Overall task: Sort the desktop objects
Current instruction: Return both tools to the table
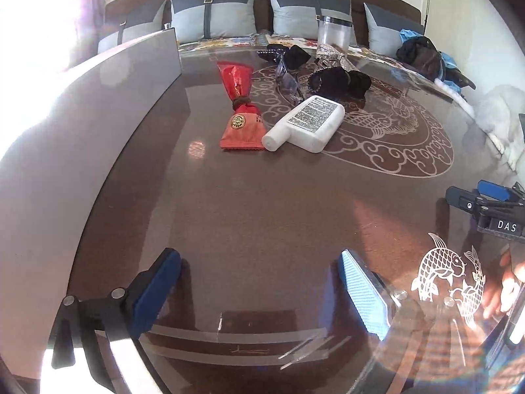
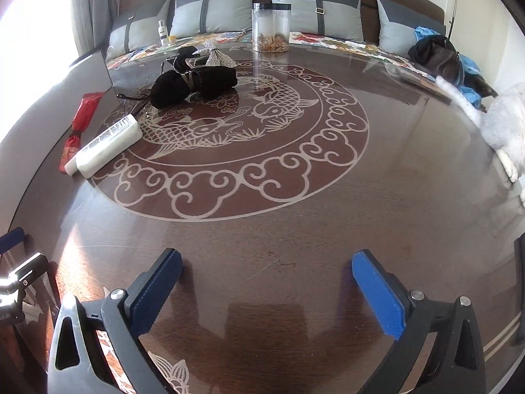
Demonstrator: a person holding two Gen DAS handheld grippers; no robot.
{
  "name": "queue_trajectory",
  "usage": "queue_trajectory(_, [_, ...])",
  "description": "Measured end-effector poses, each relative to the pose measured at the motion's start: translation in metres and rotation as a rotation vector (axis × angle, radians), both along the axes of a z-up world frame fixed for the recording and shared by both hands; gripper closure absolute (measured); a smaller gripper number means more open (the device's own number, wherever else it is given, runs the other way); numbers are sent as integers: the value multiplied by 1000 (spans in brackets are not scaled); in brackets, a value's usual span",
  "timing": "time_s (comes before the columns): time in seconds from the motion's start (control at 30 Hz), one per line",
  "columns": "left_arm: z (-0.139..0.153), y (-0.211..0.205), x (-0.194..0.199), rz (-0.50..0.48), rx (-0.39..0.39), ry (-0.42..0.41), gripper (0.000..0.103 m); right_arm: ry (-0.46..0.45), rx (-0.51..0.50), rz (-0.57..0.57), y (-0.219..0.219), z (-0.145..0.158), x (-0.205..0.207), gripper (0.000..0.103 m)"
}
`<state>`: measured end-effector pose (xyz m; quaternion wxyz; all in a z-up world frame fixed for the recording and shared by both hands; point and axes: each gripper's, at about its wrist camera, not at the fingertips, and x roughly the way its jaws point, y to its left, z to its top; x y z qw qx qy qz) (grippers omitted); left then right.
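Observation:
On the round glass-topped table [image 1: 256,203] lie a red snack packet [image 1: 239,105], a white flat bottle [image 1: 305,123], clear glasses [image 1: 288,82] and black fabric pieces [image 1: 341,80]. My left gripper [image 1: 259,269] hovers open over bare table at the near edge, well short of these things, nothing between its blue pads. In the right wrist view the white bottle [image 2: 105,146], red packet [image 2: 80,121] and black fabric [image 2: 193,82] sit far left. My right gripper [image 2: 265,275] is open over bare table [image 2: 295,216]. The right gripper's body [image 1: 489,207] shows at the left view's right edge.
A clear jar with a dark lid [image 2: 270,28] stands at the table's far side. A grey upright board [image 1: 131,62] borders the left. A cushioned bench [image 2: 229,13] runs behind. A white furry animal [image 2: 502,124] is at the right edge. A hand [image 1: 505,285] shows at lower right.

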<state>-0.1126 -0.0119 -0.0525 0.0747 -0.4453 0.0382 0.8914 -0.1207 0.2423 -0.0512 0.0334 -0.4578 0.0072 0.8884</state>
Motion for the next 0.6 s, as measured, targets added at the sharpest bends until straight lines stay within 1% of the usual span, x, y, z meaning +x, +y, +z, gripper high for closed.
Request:
queue_trajectory(0.1, [-1,0,-1,12,-1,-2,0,0,0,0,0,0,0,0])
queue_trajectory(0.6, [-3,0,0,14,1,14,0,0,0,-1,0,0,0,0])
